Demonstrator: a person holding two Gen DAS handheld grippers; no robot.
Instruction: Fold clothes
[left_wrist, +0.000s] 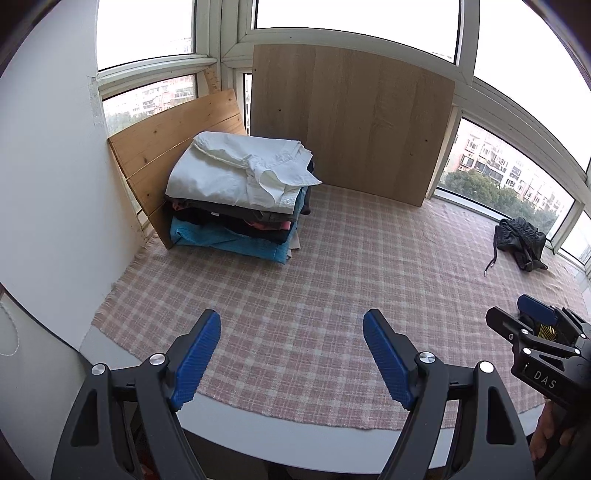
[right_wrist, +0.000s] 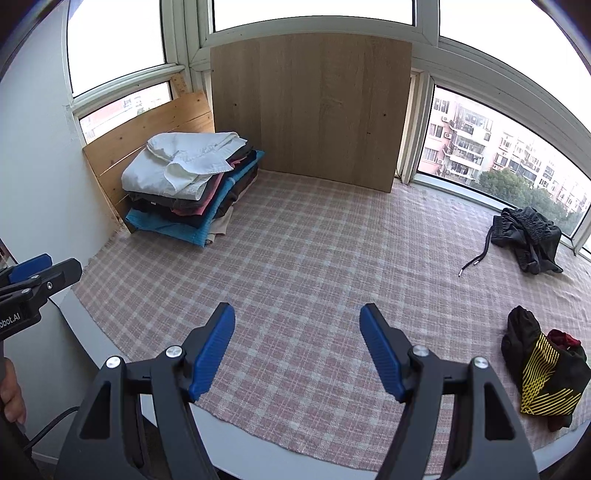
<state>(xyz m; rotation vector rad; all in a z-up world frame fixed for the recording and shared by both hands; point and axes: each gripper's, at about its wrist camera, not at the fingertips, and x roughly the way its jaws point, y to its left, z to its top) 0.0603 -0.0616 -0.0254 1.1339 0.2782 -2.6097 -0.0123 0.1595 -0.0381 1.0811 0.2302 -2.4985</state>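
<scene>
left gripper (left_wrist: 291, 354): jaws standing wide apart, gripping nothing, hovering over the near edge of the bench (left_wrist: 258, 435).
right gripper (right_wrist: 297, 350): same, spread wide and empty over the plaid cloth (right_wrist: 314, 258).
left to fold, near: black garment with yellow stripes (right_wrist: 546, 376), something red showing in it, lying bunched at the near right.
left to fold, far: black drawstring shorts (right_wrist: 528, 240) sitting crumpled by the right window, cord trailing out onto the cloth.
done: folded stack (left_wrist: 236, 195) sitting in the far left corner, white shirt (left_wrist: 236, 170) on top, dark, pink and blue layers under it.
progress: looking mostly done, judging by the stack; two loose pieces remaining, neither being held.
surface: plaid cloth is covering the white bench, middle lying bare.
room: wooden boards (right_wrist: 314, 107) leaning against the windows (right_wrist: 498, 147) behind the stack; apartment blocks and trees showing outside.
</scene>
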